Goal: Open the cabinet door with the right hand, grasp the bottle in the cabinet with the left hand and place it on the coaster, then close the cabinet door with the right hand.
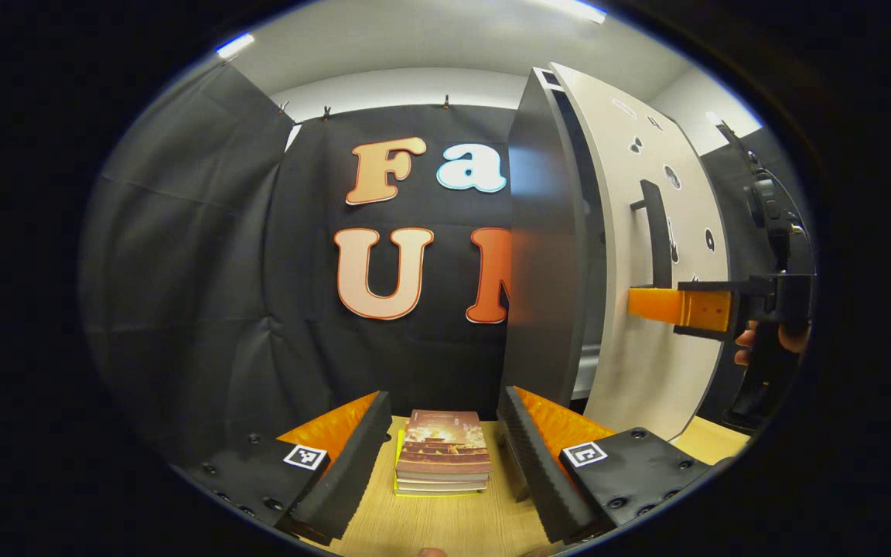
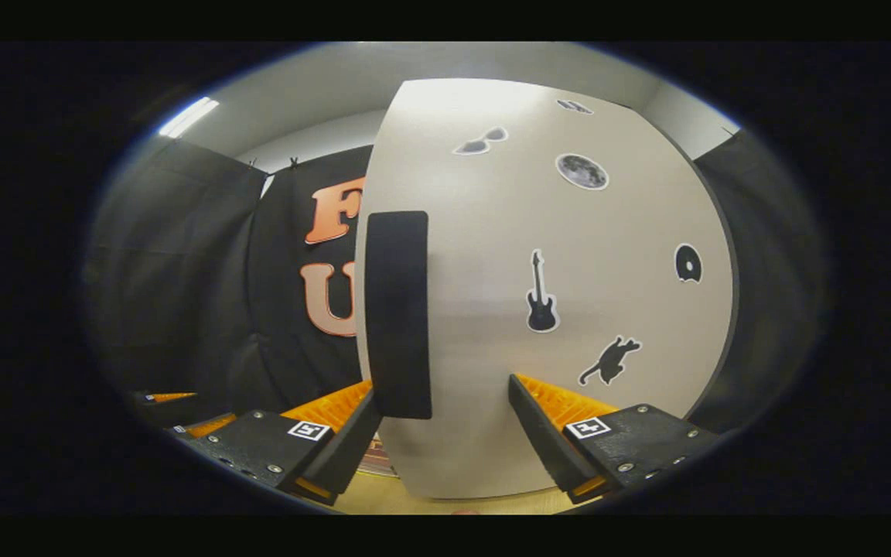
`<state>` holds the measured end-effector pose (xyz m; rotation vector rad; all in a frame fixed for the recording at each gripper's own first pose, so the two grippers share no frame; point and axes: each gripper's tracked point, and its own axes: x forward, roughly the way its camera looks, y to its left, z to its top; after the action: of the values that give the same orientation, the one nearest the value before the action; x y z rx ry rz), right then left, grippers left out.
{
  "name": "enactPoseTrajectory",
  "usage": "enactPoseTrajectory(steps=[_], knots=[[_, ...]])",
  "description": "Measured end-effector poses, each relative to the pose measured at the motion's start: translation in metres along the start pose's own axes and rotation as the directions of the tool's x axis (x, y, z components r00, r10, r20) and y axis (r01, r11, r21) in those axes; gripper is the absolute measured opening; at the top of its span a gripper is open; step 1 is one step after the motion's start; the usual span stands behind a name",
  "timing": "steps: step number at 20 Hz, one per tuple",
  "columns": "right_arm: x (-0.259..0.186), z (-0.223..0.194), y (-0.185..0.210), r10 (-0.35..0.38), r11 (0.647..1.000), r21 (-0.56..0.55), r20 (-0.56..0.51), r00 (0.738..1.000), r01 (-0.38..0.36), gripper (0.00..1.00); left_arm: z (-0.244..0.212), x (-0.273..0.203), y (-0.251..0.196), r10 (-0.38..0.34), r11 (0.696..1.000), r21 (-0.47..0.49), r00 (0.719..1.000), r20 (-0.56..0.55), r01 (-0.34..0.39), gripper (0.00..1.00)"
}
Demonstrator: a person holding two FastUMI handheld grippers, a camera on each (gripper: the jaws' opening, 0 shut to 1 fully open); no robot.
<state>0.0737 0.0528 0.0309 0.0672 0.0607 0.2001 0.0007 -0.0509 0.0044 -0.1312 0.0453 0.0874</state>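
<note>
Between the right hand-held gripper's [image 2: 442, 406] spread fingers: cabinet door [image 2: 492, 325] handle [image 2: 397, 313].

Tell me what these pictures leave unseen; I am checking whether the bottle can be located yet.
- Bottle and coaster: neither can be made out; in the left gripper view the cabinet interior is hidden by its side panel and the door.
- Handle contact: the right gripper has open jaws, touch uncertain.
- Books: cover too small to make out.

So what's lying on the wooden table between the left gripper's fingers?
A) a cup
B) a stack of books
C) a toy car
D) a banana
B: in the left gripper view, a stack of books lies on the table between the open fingers.
</note>
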Motion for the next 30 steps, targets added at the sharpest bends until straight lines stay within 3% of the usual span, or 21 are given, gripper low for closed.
enactPoseTrajectory(steps=[10, 21, 26, 30], knots=[[0.009, -0.003, -0.002, -0.056, 0.998, -0.039, 0.012, 0.998, 0.056, 0.97, -0.005, -0.003, 0.011, 0.005, 1.0, -0.005, 1.0, -0.01, -0.005, 0.95], [0.008, -0.014, -0.002, -0.13, 0.988, -0.088, -0.026, 0.991, 0.127, 0.95, -0.006, 0.01, 0.019, -0.08, 0.997, 0.009, 0.997, -0.013, 0.08, 0.95], [-0.035, -0.006, 0.004, -0.166, 0.983, -0.084, 0.0, 0.986, 0.166, 0.95, -0.017, 0.018, 0.012, -0.172, 0.985, 0.001, 0.985, -0.029, 0.172, 0.95], [-0.08, 0.01, 0.001, -0.2, 0.976, -0.077, 0.032, 0.979, 0.202, 0.94, -0.013, 0.016, 0.006, -0.196, 0.981, -0.006, 0.981, -0.019, 0.195, 0.95]])
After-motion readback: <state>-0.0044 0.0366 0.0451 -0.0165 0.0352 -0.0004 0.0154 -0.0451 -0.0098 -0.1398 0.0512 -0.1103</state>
